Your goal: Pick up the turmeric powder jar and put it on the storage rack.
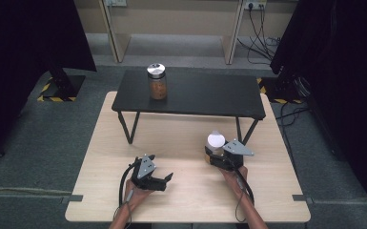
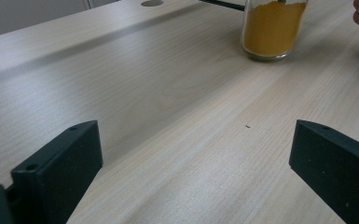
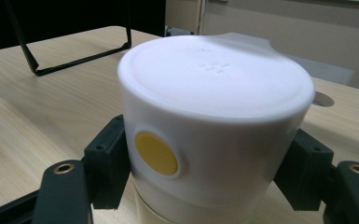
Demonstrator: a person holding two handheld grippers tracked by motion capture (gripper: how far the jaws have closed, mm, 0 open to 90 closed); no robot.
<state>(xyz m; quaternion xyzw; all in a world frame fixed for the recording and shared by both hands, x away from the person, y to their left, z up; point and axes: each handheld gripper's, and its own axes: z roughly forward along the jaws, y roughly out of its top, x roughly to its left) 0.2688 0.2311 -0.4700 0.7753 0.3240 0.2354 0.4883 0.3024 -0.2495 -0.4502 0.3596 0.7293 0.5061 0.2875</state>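
The right gripper [image 1: 215, 157] is clamping a white-lidded spice jar [image 1: 215, 144] of orange powder, jaws pressing both sides of its lid, the jar standing on the wooden table [image 1: 100, 143] just in front of the black shelf [image 1: 195, 95]. The left gripper [image 1: 164, 180] is sitting with jaws spread wide and holding nothing, left of that jar. A silver-lidded jar [image 1: 157, 81] is standing on the shelf's left part.

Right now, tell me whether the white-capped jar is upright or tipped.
Upright: the white-capped jar stands on the table, cap level, between the right gripper jaws.
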